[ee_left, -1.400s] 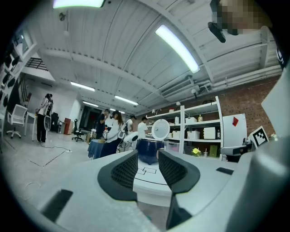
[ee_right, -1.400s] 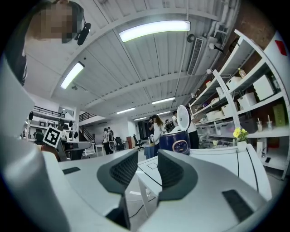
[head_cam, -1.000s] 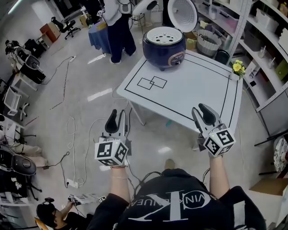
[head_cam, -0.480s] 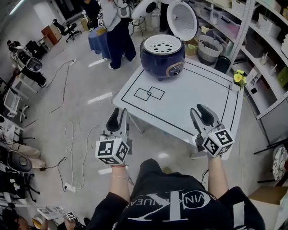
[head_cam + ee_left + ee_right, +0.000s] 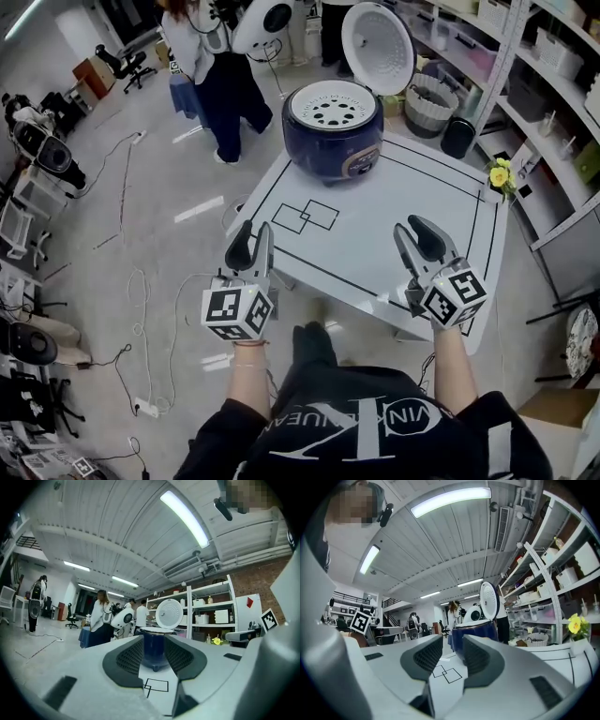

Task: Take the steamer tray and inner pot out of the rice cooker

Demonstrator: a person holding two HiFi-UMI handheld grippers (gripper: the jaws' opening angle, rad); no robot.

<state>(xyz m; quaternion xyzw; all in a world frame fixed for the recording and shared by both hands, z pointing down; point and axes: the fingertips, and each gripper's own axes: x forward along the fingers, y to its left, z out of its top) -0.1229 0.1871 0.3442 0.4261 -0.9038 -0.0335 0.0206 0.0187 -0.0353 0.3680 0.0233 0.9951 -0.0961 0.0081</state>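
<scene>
The person's black printed shirt (image 5: pixel 349 427) fills the bottom of the head view, and both forearms reach up the frame from it. Left of centre is the left gripper (image 5: pixel 253 246), with its marker cube (image 5: pixel 236 312) nearest the camera and its tips at the near left edge of the white table (image 5: pixel 403 211). Its jaws stand partly apart and have hold of nothing. In the left gripper view only the distant cooker and the tabletop show in the gap. Right of centre, the right gripper (image 5: pixel 424 236) hangs over the table's near edge. Its jaws are likewise parted and empty, and its own view shows bare tabletop between the dark ribbed pads. Both grippers point toward the top of the frame. Loose cables (image 5: pixel 141 281) trail across the grey floor (image 5: pixel 112 225) at the left. Two overlapping black-outlined squares (image 5: pixel 307 216) are drawn on the table beyond the left gripper's tips, inside a black border line. Past them, at the table's far edge in the upper middle of the frame, stands the navy rice cooker (image 5: pixel 330 141), well apart from both grippers. Its lid (image 5: pixel 377 47) is swung up and open. The white perforated steamer tray (image 5: pixel 332 105) sits in its mouth and hides the inner pot. A yellow flower (image 5: pixel 500 174) stands at the table's right corner. Shelving (image 5: pixel 553 84) runs down the right side, with a woven basket (image 5: pixel 431 94) beside it. A person (image 5: pixel 208 70) in a white top stands at the upper left.
</scene>
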